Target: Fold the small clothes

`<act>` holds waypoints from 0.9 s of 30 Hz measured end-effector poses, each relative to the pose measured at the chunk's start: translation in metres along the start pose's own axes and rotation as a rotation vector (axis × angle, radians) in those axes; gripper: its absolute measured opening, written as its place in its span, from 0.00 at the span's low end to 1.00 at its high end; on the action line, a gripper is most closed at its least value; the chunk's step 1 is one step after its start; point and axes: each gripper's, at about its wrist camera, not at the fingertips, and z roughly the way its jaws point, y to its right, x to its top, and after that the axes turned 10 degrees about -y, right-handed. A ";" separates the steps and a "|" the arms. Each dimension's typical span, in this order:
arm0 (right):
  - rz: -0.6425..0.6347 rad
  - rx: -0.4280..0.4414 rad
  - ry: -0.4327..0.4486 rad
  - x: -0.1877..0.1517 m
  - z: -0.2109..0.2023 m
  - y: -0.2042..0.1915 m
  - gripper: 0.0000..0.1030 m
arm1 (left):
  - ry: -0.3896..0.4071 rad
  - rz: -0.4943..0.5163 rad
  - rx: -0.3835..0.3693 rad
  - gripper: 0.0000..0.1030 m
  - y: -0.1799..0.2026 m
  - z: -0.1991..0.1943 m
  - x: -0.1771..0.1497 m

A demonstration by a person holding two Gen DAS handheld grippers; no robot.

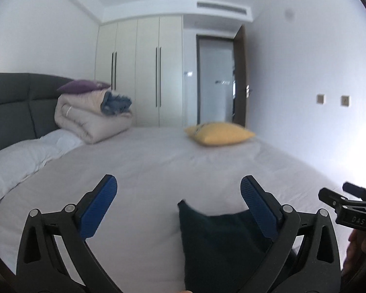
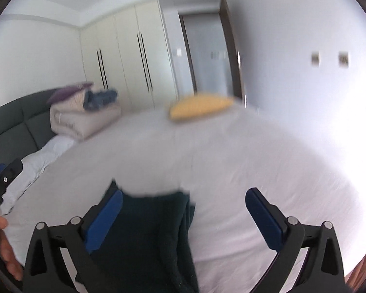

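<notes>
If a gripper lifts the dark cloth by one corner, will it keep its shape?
Probably not. The dark cloth lies in soft layered folds on the bed, so it likely droops and unfolds. It looks thin, likely light. Its knit-like surface probably grips the blue pads.

Your dark green garment (image 1: 222,246) lay flat on the bed's pale sheet (image 1: 158,161), close in front of you. It looked soft and knit-like, already folded over itself, with doubled layers showing along its right edge in the right wrist view (image 2: 156,234), and one corner pointing away.
</notes>
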 end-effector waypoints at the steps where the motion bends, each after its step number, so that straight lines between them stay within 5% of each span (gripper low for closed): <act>1: -0.025 -0.011 0.049 0.003 -0.012 -0.005 1.00 | 0.009 0.002 -0.016 1.00 0.000 -0.007 0.002; 3: -0.054 -0.001 0.096 0.009 -0.028 -0.012 1.00 | 0.020 0.021 -0.055 1.00 -0.004 -0.023 0.007; 6: -0.056 0.030 0.127 0.019 -0.048 -0.012 1.00 | 0.030 0.030 0.007 1.00 0.000 -0.046 0.013; 9: -0.063 0.015 0.182 0.028 -0.068 -0.013 1.00 | 0.072 0.042 -0.007 1.00 0.002 -0.082 0.026; 13: -0.066 0.007 0.218 0.035 -0.094 -0.011 1.00 | 0.147 0.075 0.083 1.00 0.010 -0.128 0.036; 21: -0.055 0.006 0.237 0.046 -0.130 -0.013 1.00 | 0.052 0.041 0.074 1.00 0.011 -0.156 0.056; 27: -0.088 -0.016 0.231 0.045 -0.139 -0.020 1.00 | -0.070 0.039 0.064 1.00 0.019 -0.133 0.044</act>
